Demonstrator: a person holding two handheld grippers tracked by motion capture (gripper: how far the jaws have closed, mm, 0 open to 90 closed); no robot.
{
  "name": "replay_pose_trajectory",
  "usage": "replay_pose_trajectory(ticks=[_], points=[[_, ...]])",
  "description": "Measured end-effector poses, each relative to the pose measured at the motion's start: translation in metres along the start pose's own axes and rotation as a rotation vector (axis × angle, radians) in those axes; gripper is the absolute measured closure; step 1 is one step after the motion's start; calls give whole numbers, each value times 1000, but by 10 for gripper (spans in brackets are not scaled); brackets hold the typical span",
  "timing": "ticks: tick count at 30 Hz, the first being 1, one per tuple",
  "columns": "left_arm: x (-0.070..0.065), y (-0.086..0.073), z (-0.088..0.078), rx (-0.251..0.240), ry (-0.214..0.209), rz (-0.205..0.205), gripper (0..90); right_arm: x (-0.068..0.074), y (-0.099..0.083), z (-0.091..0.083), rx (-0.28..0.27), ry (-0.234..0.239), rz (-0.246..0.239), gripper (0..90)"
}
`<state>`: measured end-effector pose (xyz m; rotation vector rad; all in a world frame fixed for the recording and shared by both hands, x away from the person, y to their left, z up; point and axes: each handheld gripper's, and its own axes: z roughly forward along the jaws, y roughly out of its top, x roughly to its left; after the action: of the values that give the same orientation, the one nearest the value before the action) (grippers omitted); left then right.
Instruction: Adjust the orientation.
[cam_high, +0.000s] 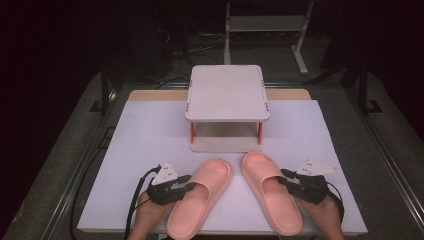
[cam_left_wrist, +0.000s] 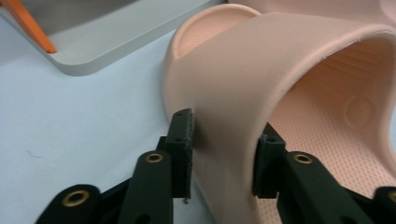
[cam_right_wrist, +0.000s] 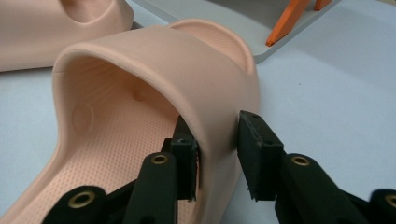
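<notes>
Salmon-pink slippers (cam_high: 235, 192), white table (cam_high: 145, 135), orange-legged grey stand (cam_high: 227, 92)

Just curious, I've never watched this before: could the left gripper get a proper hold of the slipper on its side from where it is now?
Probably yes. The left gripper already has its jaws astride the left slipper's strap, one pad outside and one inside, with nothing between them.
</notes>
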<state>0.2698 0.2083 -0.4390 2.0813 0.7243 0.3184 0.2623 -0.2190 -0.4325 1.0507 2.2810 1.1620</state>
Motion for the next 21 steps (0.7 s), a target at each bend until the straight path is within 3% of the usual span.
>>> replay_pose_trajectory(ticks=[7, 21], points=[[3, -1, -3, -9, 17, -14, 733, -6, -2, -3, -1, 11, 19, 757], [8, 0, -10, -28, 27, -32, 775, -9, -2, -6, 4, 17, 33, 784]])
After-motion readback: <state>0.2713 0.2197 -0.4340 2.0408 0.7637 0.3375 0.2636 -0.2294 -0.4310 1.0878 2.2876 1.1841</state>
